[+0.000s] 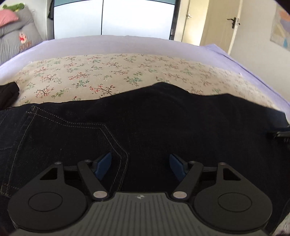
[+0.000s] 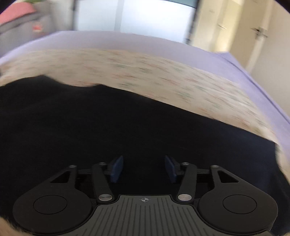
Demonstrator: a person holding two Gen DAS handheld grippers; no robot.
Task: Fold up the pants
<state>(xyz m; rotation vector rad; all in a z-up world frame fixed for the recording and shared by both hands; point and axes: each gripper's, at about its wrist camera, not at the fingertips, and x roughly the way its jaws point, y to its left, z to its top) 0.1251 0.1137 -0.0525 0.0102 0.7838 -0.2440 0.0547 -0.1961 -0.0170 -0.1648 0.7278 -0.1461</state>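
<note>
**Two open grippers over one pair of dark pants on the bed**

The left gripper [image 1: 140, 164] has two blue fingers [image 1: 103, 168]. They are wide apart, and nothing is pinched between them. Under them lie the pants [image 1: 163, 118], one pair, dark blue with pale stitching. One back pocket [image 1: 72, 141] shows, and its pointed corner sits just by the left finger.

The right gripper [image 2: 144, 168] also has two blue fingers [image 2: 116, 168]. They stand apart too, with only the dark cloth of the pants [image 2: 90, 123] below them and nothing squeezed. This picture is blurry.

The pants are spread flat across the near side of the bed [image 1: 126, 45]. Past them is one flowered sheet [image 1: 108, 72], and one plain purple sheet [image 1: 257, 76] lies under that.

Farther off, at the head of the bed, are one pink pillow [image 1: 8, 17] and one grey pillow [image 1: 21, 34]. Two doors [image 1: 220, 23] with handles stand on the right.
</note>
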